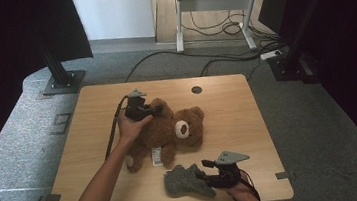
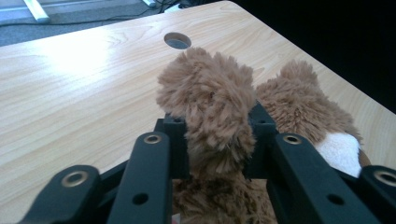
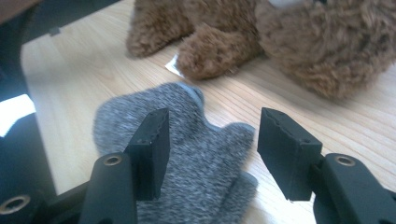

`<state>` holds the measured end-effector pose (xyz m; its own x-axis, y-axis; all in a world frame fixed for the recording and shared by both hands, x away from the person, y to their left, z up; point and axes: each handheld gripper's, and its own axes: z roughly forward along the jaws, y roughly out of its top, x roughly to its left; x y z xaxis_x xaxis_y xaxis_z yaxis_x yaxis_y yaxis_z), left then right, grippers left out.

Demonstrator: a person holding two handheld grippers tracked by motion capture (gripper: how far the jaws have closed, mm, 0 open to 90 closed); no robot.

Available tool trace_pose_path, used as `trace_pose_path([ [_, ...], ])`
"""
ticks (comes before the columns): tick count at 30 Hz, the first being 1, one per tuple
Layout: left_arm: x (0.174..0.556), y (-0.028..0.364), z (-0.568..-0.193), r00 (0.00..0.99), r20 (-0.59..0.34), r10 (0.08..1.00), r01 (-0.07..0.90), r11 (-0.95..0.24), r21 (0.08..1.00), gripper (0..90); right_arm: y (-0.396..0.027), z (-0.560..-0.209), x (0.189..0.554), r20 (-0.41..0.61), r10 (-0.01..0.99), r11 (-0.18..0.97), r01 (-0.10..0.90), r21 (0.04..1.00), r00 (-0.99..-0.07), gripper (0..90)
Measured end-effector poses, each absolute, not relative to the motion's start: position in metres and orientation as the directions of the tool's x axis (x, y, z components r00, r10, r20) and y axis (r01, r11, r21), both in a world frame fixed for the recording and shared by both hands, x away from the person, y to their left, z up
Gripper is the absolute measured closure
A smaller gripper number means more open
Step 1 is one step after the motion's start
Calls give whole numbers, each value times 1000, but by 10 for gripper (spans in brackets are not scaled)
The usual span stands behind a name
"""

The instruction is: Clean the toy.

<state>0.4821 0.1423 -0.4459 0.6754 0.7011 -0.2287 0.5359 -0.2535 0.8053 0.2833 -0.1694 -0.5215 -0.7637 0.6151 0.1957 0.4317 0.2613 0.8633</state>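
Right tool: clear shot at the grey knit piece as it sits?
Probably yes. The right tool stands open just over the grey knit piece, nothing between them. The teddy bear lies beyond, pinched by the left tool.

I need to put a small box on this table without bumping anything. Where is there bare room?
Bare wood runs along the table's left side and its far edge around the round hole. The right side beyond the teddy bear's head is free too. The near middle is crowded: the grey knitted garment and right gripper.
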Motion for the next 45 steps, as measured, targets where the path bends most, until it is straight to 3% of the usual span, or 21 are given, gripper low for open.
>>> trace_pose_path([
  [11, 478, 144, -447, 677, -240, 696, 540, -249, 804, 699, -147, -516, 271, 220, 524, 308, 424, 852, -823, 344],
  [14, 477, 145, -448, 676, -240, 696, 541, -248, 804, 698, -137, -525, 271, 200, 527, 366, 432, 824, -826, 281],
  [18, 477, 147, -449, 675, -246, 696, 544, -244, 802, 697, -129, -537, 275, 179, 529, 422, 440, 793, -829, 280],
  [26, 473, 149, -450, 680, -250, 689, 542, -243, 805, 698, -126, -544, 277, 119, 541, 478, 421, 771, -832, 445],
  [30, 469, 151, -451, 686, -268, 676, 547, -237, 803, 700, -126, -543, 278, 91, 542, 499, 407, 765, -836, 679],
  [32, 467, 152, -452, 688, -275, 672, 549, -234, 802, 701, -126, -541, 278, 92, 538, 498, 404, 767, -838, 733],
  [38, 462, 155, -455, 691, -281, 666, 553, -236, 799, 703, -132, -537, 277, 83, 540, 478, 387, 789, -837, 762],
  [45, 454, 160, -457, 706, -292, 645, 557, -250, 792, 705, -153, -519, 280, 102, 600, 347, 374, 860, -793, 763],
])
